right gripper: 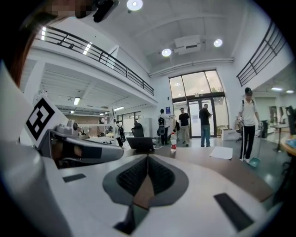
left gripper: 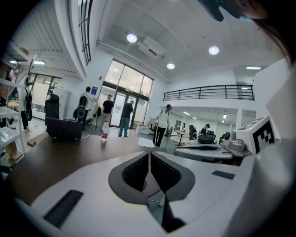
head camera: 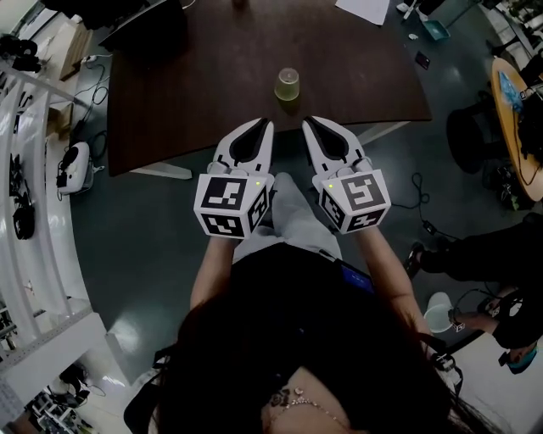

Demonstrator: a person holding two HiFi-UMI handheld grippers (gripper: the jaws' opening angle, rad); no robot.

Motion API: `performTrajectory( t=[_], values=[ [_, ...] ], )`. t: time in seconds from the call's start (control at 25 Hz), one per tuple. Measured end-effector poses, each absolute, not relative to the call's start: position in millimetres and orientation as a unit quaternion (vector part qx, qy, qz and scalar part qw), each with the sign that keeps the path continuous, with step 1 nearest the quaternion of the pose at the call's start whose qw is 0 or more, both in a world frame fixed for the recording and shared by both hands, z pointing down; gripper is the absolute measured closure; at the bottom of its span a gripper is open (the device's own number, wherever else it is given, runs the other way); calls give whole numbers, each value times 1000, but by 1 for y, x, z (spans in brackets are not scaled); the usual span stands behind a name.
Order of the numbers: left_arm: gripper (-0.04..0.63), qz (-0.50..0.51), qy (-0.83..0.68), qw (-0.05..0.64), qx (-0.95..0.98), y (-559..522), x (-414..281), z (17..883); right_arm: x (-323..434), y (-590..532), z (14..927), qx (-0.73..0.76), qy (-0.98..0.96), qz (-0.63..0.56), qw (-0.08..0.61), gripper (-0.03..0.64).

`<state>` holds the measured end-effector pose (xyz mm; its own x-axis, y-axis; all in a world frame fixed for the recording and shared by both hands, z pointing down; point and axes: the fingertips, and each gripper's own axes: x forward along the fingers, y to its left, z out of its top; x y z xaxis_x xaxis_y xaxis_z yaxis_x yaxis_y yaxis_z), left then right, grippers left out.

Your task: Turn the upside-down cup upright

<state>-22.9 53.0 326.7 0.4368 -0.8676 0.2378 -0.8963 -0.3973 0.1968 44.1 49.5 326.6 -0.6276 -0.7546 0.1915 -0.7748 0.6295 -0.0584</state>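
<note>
A translucent yellow-green cup (head camera: 288, 86) stands mouth-down near the front edge of the dark brown table (head camera: 187, 102). My left gripper (head camera: 270, 124) and right gripper (head camera: 307, 121) hover side by side just short of that edge, both pointing toward the cup and apart from it. The jaws of each are closed tip to tip with nothing between them. In the left gripper view the left gripper (left gripper: 149, 152) shows only table beyond its jaws, and the right gripper (right gripper: 148, 157) likewise in the right gripper view. The cup is hidden in both gripper views.
A dark laptop (head camera: 148, 34) sits at the table's far left and a sheet of paper (head camera: 365, 8) at its far right. A small bottle (left gripper: 105, 131) stands on the far side. Several people stand by the glass doors. White shelving (head camera: 25, 195) runs along the left.
</note>
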Motion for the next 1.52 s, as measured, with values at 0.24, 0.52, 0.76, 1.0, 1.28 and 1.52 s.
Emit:
performTrajectory(
  t=[0.24, 0.52, 0.76, 1.0, 1.28, 1.52],
  values=[
    [580, 48, -539, 154, 827, -12, -25, 335, 41, -13, 344, 409, -904, 66, 106, 601],
    [580, 47, -556, 162, 814, -79, -38, 337, 24, -83, 350, 377, -916, 77, 114, 600],
    [580, 55, -563, 173, 807, -106, -52, 347, 9, -115, 358, 362, -921, 83, 118, 600],
    [580, 63, -552, 179, 812, -123, -59, 354, 0, -128, 369, 359, -919, 97, 130, 598],
    [580, 79, -529, 190, 823, -137, -52, 371, -3, -135, 394, 343, -916, 123, 166, 440],
    [580, 91, -519, 219, 821, -137, -52, 401, -6, -136, 444, 329, -904, 136, 235, 330]
  ],
)
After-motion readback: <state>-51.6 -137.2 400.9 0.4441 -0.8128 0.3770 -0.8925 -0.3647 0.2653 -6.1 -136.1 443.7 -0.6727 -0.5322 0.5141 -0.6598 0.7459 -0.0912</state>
